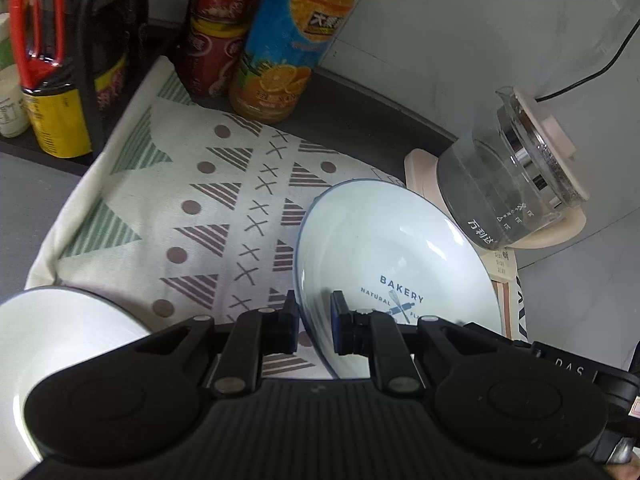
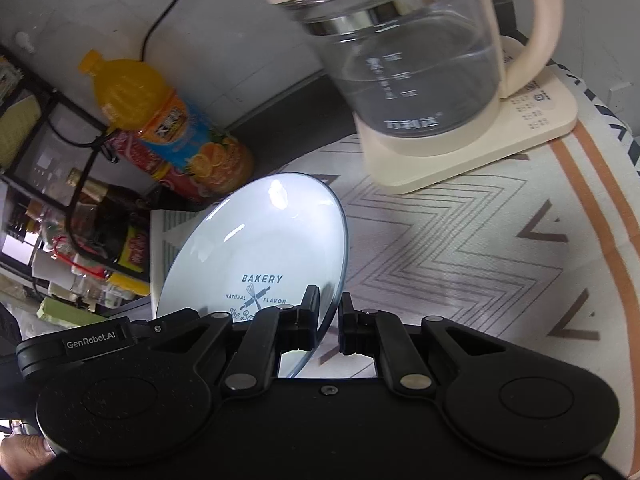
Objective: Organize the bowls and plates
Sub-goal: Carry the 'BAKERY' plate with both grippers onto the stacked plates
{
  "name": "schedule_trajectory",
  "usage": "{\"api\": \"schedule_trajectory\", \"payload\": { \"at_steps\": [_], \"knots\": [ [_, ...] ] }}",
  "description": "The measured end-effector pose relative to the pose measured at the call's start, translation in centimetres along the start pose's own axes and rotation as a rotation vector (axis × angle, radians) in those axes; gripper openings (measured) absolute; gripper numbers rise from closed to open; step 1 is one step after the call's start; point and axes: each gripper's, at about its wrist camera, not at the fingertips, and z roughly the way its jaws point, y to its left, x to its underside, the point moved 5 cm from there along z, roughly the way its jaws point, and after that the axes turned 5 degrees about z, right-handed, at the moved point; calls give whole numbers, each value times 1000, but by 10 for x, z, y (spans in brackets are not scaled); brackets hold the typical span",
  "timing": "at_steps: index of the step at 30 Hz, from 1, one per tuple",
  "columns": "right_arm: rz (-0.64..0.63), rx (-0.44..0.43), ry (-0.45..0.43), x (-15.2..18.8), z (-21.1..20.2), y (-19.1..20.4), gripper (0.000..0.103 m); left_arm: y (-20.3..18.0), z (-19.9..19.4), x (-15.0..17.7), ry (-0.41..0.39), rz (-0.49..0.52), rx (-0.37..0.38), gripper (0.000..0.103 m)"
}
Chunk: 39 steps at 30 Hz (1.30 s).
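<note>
While both grippers pinch the same BAKERY plate (image 1: pixel 396 256) from opposite rim edges, the step in hand looks like a two-handed lift or carry of that plate, judged from the grip alone. Left gripper (image 1: pixel 314 322): jaws straddle the plate's left rim, one pad under, one on the printed face, clamped on it as far as I can tell. Right gripper (image 2: pixel 329 322): jaws straddle the right rim the same way, narrow gap, rim between them, so closed on the plate. Plate sits tilted over the patterned cloth (image 1: pixel 168 200), just in front of the glass kettle (image 2: pixel 408 64) on its cream base (image 2: pixel 472 152); whether the far rim touches the cloth I can't tell. Orientation: face up and toward the cameras, logo reading upright from the operator side. It's round, so no true long axis; the line between the two grip points runs left-right across the operator. White bowl (image 1: pixel 48 344) sits at lower left of the left wrist view, near the left gripper, apart from the plate. Next move probably calls for moving both hands in sync, keeping the plate level, and clearing the kettle and the orange juice bottle (image 2: pixel 160 120) behind. Likely target is a stack with the bowl, but that's a guess. Risk: uneven pull slips one rim out.
</note>
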Motion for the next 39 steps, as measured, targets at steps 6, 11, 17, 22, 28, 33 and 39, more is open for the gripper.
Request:
{"api": "schedule_trajectory", "payload": {
  "at_steps": [6, 11, 17, 22, 28, 33, 39],
  "knots": [
    [-26, -11, -2, 14, -2, 21, 9, 17, -23, 4, -23, -11, -3, 14],
    [-49, -19, 3, 30, -2, 39, 9, 36, -40, 9, -33, -26, -7, 14],
    [-64, -25, 7, 49, -2, 58, 9, 56, -60, 17, -46, -35, -13, 14],
    [-75, -25, 11, 65, -3, 71, 9, 73, -74, 25, -52, -41, -15, 14],
    [-106, -21, 7, 83, -6, 88, 10, 90, -90, 34, -57, -50, -13, 14],
    [-116, -17, 11, 98, -7, 101, 10, 106, -100, 42, -57, -57, -14, 14],
    [-155, -4, 17, 121, -3, 115, 10, 129, -108, 54, -53, -74, -18, 14]
  ]
}}
